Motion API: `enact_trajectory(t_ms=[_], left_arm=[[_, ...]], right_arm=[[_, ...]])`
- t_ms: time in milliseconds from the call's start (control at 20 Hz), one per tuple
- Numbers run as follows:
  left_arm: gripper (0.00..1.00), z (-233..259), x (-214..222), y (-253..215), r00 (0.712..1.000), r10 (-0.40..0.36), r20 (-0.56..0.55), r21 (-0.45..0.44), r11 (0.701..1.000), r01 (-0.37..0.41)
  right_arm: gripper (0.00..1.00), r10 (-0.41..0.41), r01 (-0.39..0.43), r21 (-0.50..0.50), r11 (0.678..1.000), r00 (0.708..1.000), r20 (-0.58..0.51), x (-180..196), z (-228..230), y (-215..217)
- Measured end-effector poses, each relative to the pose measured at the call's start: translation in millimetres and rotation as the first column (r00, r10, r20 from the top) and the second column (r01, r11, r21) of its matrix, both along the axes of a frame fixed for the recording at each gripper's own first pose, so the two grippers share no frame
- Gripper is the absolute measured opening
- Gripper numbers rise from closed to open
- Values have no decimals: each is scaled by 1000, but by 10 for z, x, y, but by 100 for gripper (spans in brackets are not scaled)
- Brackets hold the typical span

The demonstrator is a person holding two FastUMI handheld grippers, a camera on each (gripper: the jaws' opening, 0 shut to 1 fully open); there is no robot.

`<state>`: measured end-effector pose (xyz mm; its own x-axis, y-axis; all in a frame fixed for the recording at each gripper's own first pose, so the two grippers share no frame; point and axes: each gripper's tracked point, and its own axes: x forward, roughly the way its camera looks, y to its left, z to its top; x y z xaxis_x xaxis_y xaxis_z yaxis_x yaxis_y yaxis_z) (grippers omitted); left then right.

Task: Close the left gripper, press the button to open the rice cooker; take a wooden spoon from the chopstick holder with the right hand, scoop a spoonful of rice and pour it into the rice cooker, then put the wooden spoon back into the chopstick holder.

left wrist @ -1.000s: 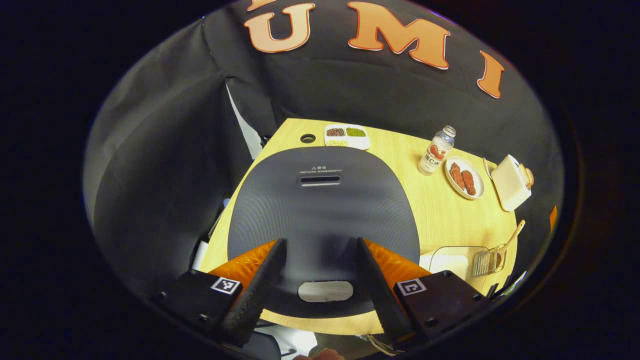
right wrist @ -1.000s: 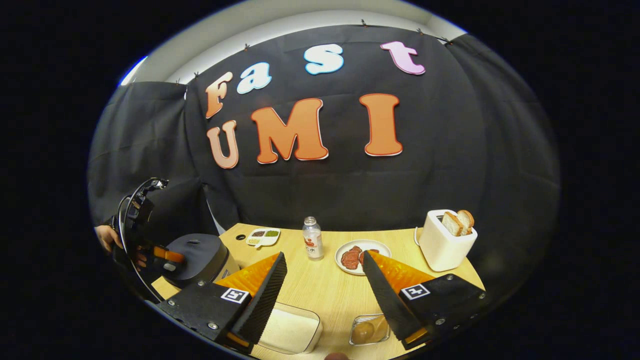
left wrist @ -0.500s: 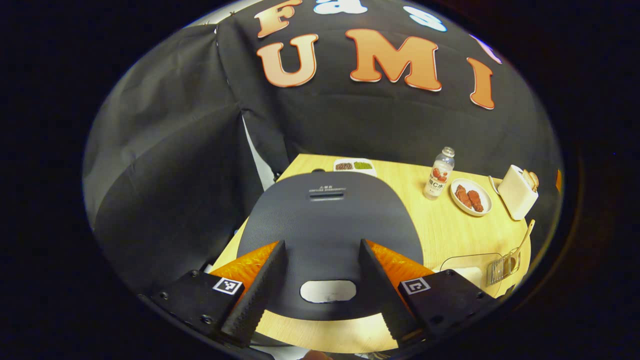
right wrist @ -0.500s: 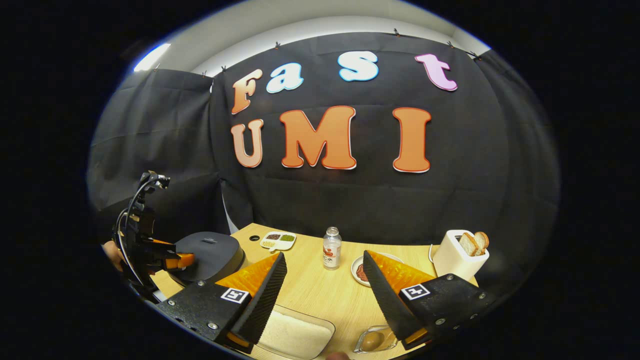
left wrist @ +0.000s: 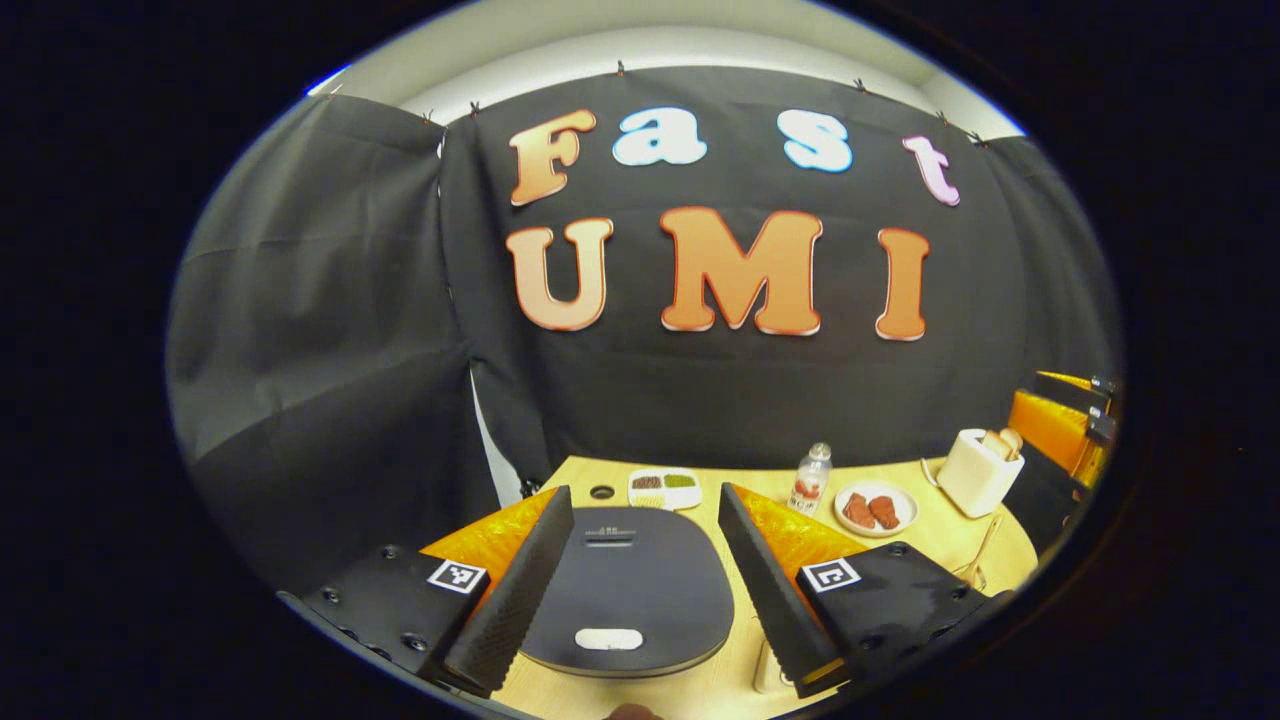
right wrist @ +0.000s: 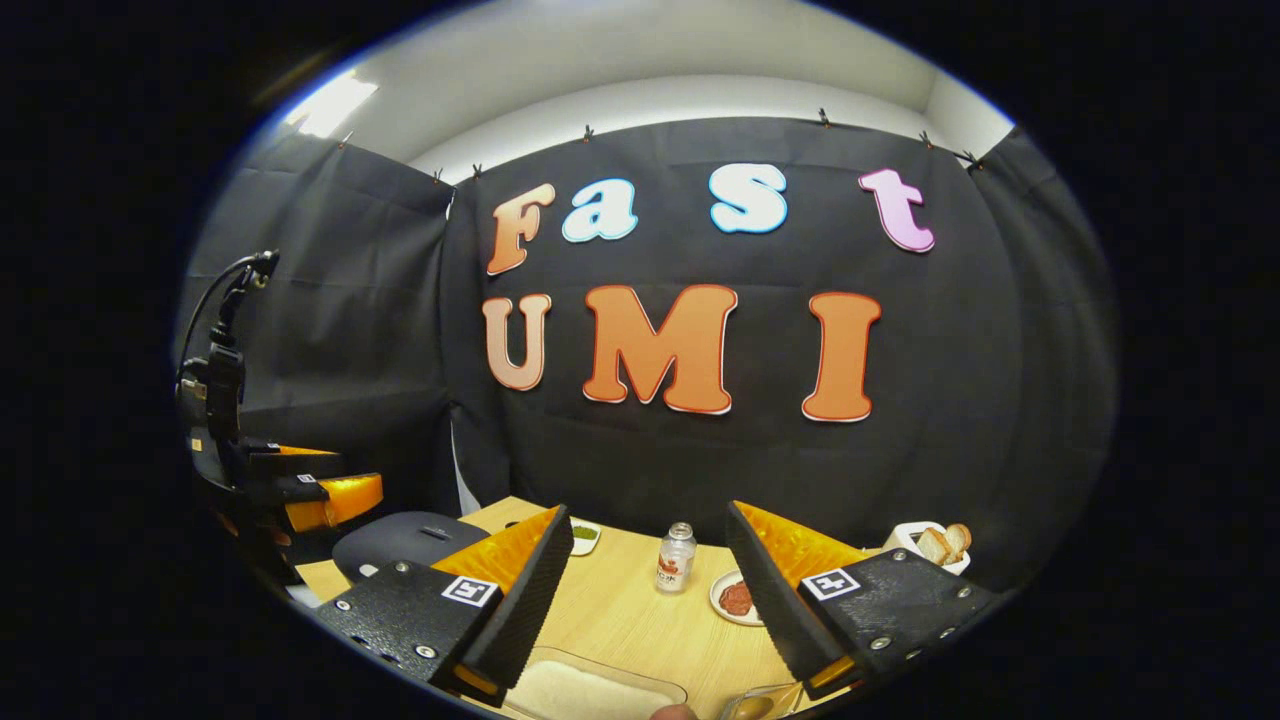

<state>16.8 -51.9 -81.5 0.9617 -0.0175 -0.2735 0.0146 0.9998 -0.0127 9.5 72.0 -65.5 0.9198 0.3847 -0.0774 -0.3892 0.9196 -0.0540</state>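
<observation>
The dark rice cooker (left wrist: 625, 585) stands on the wooden table with its lid down, and the pale button (left wrist: 608, 638) shows at the lid's near edge. My left gripper (left wrist: 642, 510) hovers above it, open, with nothing between its fingers. In the right gripper view the left gripper (right wrist: 310, 490) hangs well above the cooker (right wrist: 405, 535). My right gripper (right wrist: 648, 515) is open and empty above a clear box of rice (right wrist: 590, 692). The wooden spoon's handle (left wrist: 985, 548) sticks up at the table's right edge, beside the right gripper (left wrist: 1060, 425).
A small divided dish of beans (left wrist: 663, 487) lies behind the cooker. A bottle (right wrist: 676, 558), a plate of red food (right wrist: 735, 598) and a white toaster with bread (right wrist: 925, 545) stand along the back of the table (right wrist: 620, 620).
Both grippers have risen and tilted up, so the cooker and table sit lower and smaller. The left gripper has lifted away from the lid. Both stay open.
</observation>
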Motion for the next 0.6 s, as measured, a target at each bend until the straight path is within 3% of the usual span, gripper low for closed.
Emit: enact_trajectory(t_ms=[100,150,600], left_arm=[[99,213,-32,-16,998,-6,57,-9,1000,7],[99,324,-45,-32,996,-13,86,-10,1000,13],[97,570,-208,-365,974,-83,209,71,995,69]], right_arm=[[100,3,-3,19,1000,1000,29,-22,114,37],[95,-1,0,27,1000,999,41,-21,159,38],[95,-31,29,21,999,996,80,-70,170,13]])
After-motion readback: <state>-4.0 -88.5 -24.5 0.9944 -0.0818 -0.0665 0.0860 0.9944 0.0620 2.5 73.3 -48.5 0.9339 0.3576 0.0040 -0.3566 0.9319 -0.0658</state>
